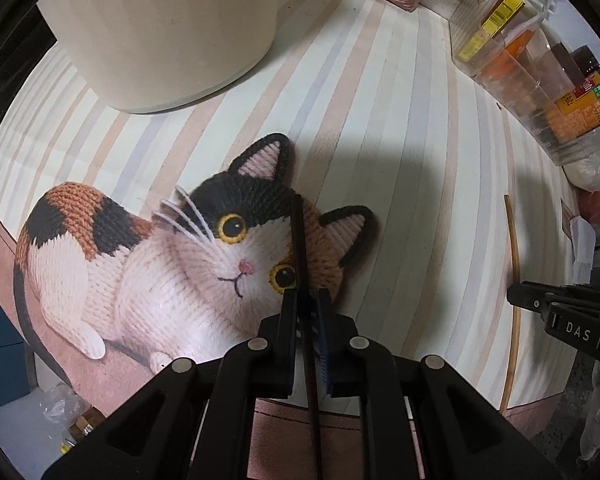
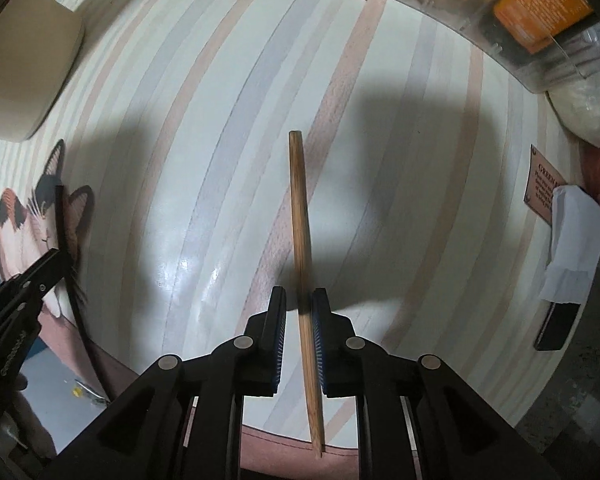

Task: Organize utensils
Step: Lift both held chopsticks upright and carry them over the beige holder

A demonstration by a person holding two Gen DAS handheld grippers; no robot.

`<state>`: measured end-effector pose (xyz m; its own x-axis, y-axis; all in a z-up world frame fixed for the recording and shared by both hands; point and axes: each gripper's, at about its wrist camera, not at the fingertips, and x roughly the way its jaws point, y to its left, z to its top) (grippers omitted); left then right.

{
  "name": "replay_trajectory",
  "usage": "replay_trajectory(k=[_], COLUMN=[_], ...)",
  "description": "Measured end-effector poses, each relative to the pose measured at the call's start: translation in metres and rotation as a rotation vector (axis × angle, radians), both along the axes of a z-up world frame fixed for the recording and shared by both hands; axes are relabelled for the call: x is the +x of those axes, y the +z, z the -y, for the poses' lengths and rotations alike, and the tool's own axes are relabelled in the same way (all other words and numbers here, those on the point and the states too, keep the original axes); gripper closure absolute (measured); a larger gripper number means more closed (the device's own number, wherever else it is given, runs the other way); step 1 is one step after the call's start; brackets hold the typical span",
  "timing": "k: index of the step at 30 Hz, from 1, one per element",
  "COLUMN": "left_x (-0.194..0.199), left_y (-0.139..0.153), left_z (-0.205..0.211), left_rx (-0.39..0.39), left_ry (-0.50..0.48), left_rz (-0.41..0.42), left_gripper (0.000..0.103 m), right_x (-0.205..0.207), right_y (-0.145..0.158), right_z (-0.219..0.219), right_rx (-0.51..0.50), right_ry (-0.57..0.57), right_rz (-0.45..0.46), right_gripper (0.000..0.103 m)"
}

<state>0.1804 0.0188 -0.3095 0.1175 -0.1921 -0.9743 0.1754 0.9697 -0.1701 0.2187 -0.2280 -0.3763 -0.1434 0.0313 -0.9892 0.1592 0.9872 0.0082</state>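
Left gripper (image 1: 306, 300), black w/ blue pads, is clenched on a thin black chopstick (image 1: 299, 240); stick runs fwd between the fingers, tip over the printed calico cat (image 1: 172, 264) on the round striped tabletop (image 1: 380, 120). Right gripper (image 2: 299, 300) straddles a light-brown bamboo chopstick (image 2: 300, 208): stick touches the right-side pad, small gap to the left one, so can't tell if it's truly gripped or just bracketed. Bamboo stick points fwd over the pale stripes, its narrow end past the table edge toward the camera.

Around: big cream cylindrical container (image 1: 168, 32) stands far-left of the table, well apart from both sticks. Clear plastic organizer box (image 1: 512, 68) w/ yellow and orange packets along the far-right rim, a brown jar w/ orange label (image 1: 584, 100) beside it. White plastic bag (image 2: 584, 116) and a folded white tissue (image 2: 572, 240) near the right edge. Nothing lies between either stick and the open striped middle; grippers sit side by side, apart.
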Motion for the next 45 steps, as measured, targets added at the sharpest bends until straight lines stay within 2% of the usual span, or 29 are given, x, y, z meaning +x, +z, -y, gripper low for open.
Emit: replay_trajectory(k=[5, 7, 15, 18, 20, 22, 23, 26, 30, 36, 45], left_x=[0.014, 0.033, 0.036, 0.031, 0.029, 0.028, 0.028, 0.028, 0.029, 0.028, 0.021], left_y=[0.001, 0.002, 0.001, 0.001, 0.002, 0.002, 0.003, 0.002, 0.023, 0.073, 0.126], left_z=[0.009, 0.019, 0.036, 0.045, 0.05, 0.054, 0.056, 0.058, 0.052, 0.047, 0.027], left_rx=[-0.004, -0.01, 0.039, 0.061, 0.078, 0.098, 0.103, 0.108, 0.108, 0.058, 0.009], left_ry=[0.015, 0.028, 0.028, 0.013, 0.003, -0.005, -0.01, 0.0, 0.018, 0.041, 0.062], left_rz=[-0.024, -0.034, -0.022, 0.004, 0.02, 0.03, 0.032, 0.04, 0.072, 0.179, 0.314], left_gripper=[0.093, 0.093, 0.093, 0.093, 0.098, 0.098, 0.098, 0.099, 0.099, 0.099, 0.099], right_x=[0.021, 0.025, 0.027, 0.019, 0.019, 0.016, 0.014, 0.008, 0.0, 0.0, 0.01], right_y=[0.004, 0.005, 0.001, 0.002, 0.003, 0.005, 0.006, 0.008, 0.021, 0.064, 0.134], right_z=[0.001, -0.001, -0.013, 0.003, 0.004, -0.002, -0.004, -0.011, -0.016, -0.023, -0.015], right_rx=[0.016, 0.011, 0.012, 0.006, -0.01, -0.03, -0.023, -0.04, 0.011, 0.044, 0.091], right_ry=[-0.008, 0.008, 0.034, 0.042, 0.052, 0.058, 0.065, 0.081, 0.08, 0.105, 0.106], right_rz=[0.018, 0.024, 0.014, 0.012, 0.018, 0.037, 0.058, 0.094, 0.165, 0.307, 0.497], right_gripper=[0.088, 0.088, 0.088, 0.088, 0.088, 0.089, 0.095, 0.096, 0.096, 0.096, 0.097])
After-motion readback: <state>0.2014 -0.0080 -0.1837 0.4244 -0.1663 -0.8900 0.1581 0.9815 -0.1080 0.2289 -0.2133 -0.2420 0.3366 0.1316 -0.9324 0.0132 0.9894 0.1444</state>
